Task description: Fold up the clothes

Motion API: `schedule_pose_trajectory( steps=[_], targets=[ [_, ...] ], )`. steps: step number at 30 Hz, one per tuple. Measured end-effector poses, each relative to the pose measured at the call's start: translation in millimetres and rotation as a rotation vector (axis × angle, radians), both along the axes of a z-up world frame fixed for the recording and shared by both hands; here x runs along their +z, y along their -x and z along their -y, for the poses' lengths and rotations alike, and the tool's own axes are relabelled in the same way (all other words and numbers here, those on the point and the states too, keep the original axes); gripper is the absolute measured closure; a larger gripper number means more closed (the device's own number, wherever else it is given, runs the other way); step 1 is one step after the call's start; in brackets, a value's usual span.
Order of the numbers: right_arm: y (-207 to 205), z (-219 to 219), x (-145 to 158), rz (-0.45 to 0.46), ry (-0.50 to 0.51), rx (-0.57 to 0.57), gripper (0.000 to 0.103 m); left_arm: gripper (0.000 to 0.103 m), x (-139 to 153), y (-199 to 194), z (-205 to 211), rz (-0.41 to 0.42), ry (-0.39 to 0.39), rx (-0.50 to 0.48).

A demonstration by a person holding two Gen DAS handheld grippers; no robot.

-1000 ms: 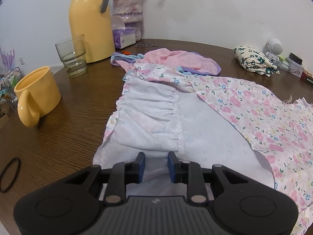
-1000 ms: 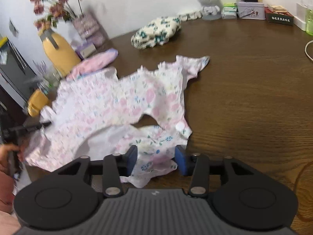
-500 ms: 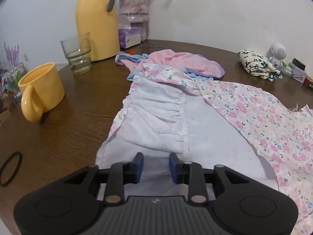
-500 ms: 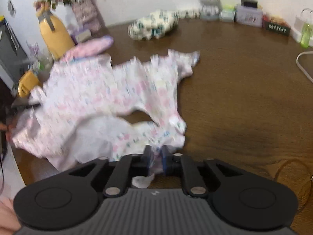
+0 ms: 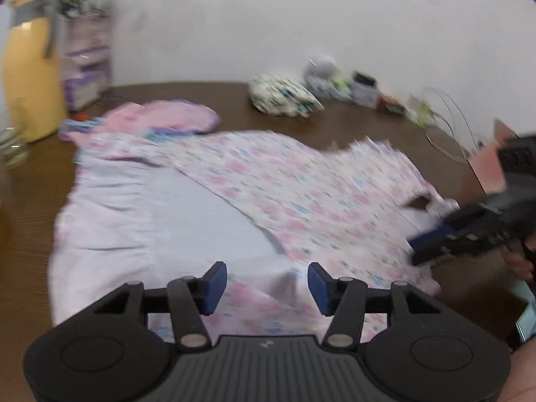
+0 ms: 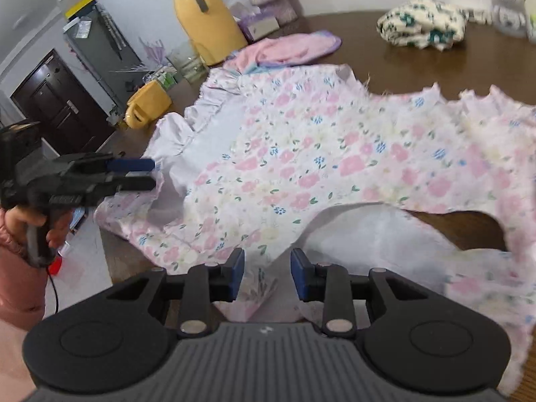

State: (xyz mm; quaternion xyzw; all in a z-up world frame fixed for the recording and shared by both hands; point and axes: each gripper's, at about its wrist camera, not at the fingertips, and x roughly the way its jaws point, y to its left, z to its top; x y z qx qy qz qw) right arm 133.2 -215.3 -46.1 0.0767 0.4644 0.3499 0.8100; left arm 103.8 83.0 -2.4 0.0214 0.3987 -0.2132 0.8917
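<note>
Since the floral garment (image 6: 301, 154) is spread flat on the table (image 6: 418, 63) for folding, nothing is gripped: L gripper (image 5: 267, 283) is seen widening over its near hem, R gripper (image 6: 267, 273) likewise, pads clear of cloth.

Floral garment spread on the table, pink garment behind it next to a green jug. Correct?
Not quite: the jug is yellow, not green, as the right wrist view shows clearly. The rest holds: the floral garment lies spread on the table, and the pink garment sits behind it next to that jug.
</note>
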Motion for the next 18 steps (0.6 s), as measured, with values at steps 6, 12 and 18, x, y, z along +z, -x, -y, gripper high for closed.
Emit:
schedule_pose_trajectory(
  steps=[6,12,18],
  targets=[
    [1,-1,-3,0.014,-0.044,-0.016,0.095,0.057,-20,-27,18,-0.117,0.031,-0.026],
    [3,4,-8,0.010,-0.025,-0.035,0.088,0.102,-26,-39,11,-0.184,0.157,0.017],
    [8,16,-12,0.011,-0.032,-0.058,0.081,0.103,-11,-41,9,-0.117,0.064,0.089]
  ],
)
